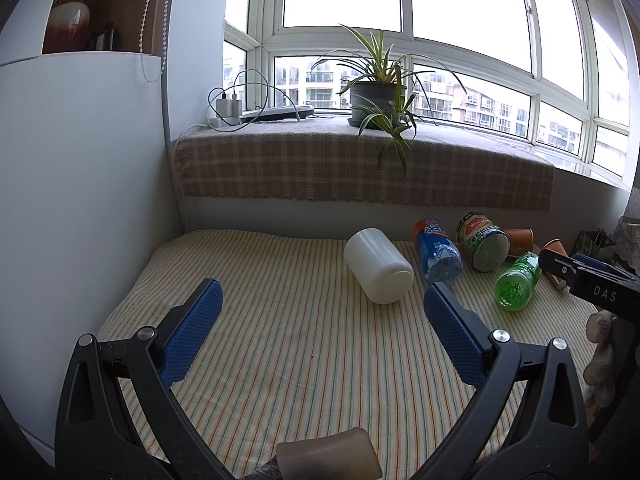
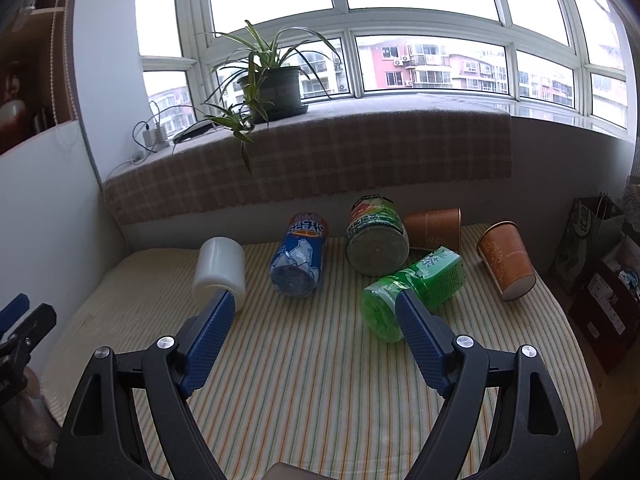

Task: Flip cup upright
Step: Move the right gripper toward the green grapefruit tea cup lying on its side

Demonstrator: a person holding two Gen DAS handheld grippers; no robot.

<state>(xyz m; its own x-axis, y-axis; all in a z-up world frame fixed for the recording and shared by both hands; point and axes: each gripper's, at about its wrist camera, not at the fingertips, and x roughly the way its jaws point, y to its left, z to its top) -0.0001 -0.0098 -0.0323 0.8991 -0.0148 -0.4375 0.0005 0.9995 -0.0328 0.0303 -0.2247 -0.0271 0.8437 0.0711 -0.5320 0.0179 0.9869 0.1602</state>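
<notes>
A white plastic cup (image 1: 378, 266) lies on its side on the striped cloth, its closed base toward me; it also shows in the right wrist view (image 2: 220, 266). Two orange paper cups lie on their sides at the right (image 2: 507, 260) and back (image 2: 434, 228). My left gripper (image 1: 322, 294) is open and empty, just short of the white cup. My right gripper (image 2: 314, 308) is open and empty, in front of the row of items. The right gripper's body shows at the left wrist view's right edge (image 1: 592, 280).
A blue can (image 2: 300, 256), a green-labelled jar (image 2: 374, 240) and a green bottle (image 2: 408, 290) lie on the cloth. Behind is a checked-cloth window ledge (image 2: 320, 160) with a potted plant (image 2: 276, 88) and chargers. A white cabinet wall (image 1: 80, 200) bounds the left; bags (image 2: 592, 240) stand at the right.
</notes>
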